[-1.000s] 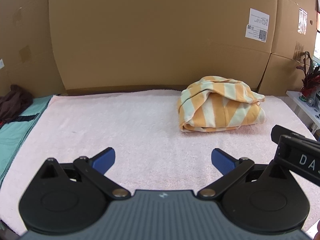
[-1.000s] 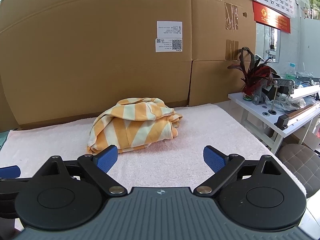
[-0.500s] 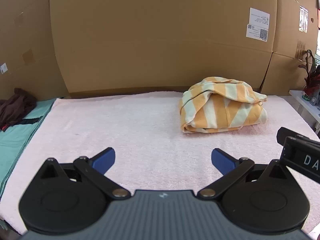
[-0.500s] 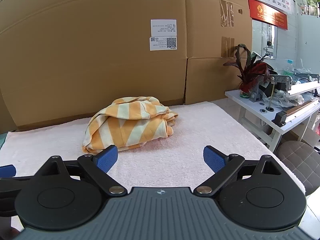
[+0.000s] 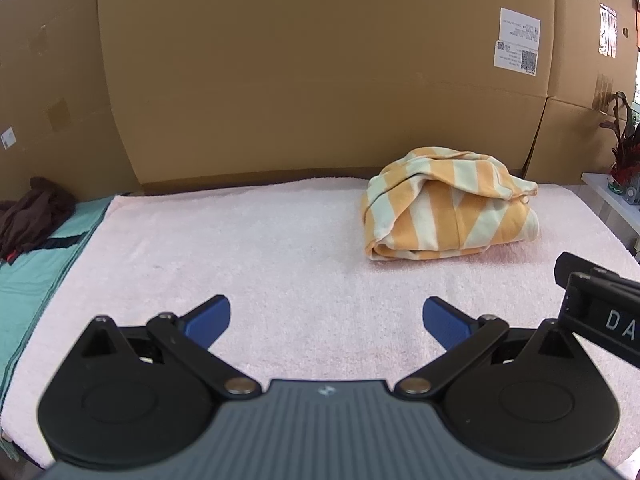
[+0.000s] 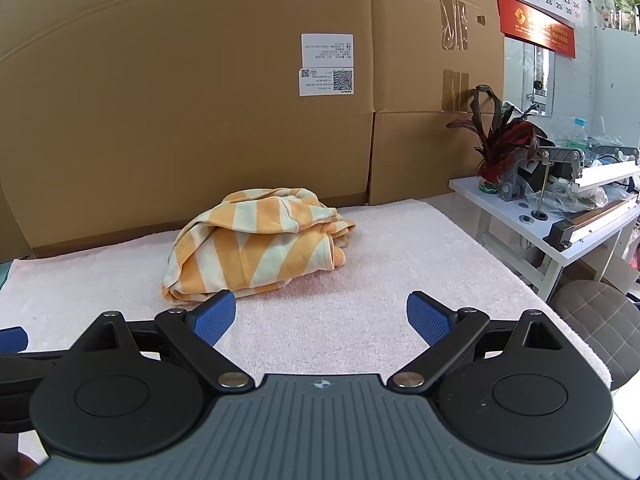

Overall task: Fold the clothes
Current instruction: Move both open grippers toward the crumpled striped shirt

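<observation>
An orange-and-cream striped garment lies folded in a bundle on the pink towel, near the back right. My left gripper is open and empty, held above the towel's front, well short of the bundle and to its left. My right gripper is open and empty too, just in front of the bundle, its left fingertip overlapping the garment's near edge in the view. The right gripper's body shows at the right edge of the left wrist view.
Cardboard boxes wall off the back. A teal cloth with a dark brown garment lies left of the towel. A white side table with a red-leaf plant and tools stands at right, a padded stool beneath.
Both grippers have drawn back slightly from the bundle and shifted a little; both stay open and empty. The garment has not moved.
</observation>
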`<action>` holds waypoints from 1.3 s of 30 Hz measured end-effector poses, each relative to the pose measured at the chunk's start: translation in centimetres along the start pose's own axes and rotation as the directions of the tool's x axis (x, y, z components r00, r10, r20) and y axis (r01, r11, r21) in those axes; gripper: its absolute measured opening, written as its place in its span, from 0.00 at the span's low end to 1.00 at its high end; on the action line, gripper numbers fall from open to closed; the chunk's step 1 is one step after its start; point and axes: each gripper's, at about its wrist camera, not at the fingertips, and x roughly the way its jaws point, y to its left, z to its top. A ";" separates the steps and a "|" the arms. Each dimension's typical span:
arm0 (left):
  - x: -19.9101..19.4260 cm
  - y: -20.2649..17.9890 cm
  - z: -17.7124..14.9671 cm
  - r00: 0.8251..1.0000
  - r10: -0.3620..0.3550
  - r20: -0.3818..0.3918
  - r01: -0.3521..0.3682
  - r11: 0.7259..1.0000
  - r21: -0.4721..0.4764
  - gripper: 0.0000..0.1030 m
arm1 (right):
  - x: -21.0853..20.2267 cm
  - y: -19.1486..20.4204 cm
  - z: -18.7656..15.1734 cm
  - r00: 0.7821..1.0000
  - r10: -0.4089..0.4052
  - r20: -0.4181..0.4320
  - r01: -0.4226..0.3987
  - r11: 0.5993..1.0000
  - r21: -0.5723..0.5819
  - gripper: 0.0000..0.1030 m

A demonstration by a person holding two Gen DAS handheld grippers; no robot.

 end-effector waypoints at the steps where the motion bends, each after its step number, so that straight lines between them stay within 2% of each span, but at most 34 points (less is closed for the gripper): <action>1: 0.0 0.0 0.0 1.000 0.000 -0.003 0.000 1.000 0.002 0.99 | 0.0 0.0 0.0 1.000 -0.001 -0.001 0.001 1.000 -0.001 0.92; 7: 0.8 -0.2 0.0 0.999 -0.008 -0.037 0.008 1.000 0.009 0.99 | 0.6 0.1 -0.2 1.000 -0.003 -0.017 0.003 1.000 -0.003 0.92; 39: 2.3 -1.1 -0.2 0.998 -0.022 -0.065 0.025 0.999 0.038 0.99 | 2.4 0.5 -0.5 0.998 -0.002 -0.056 0.002 1.000 -0.004 0.92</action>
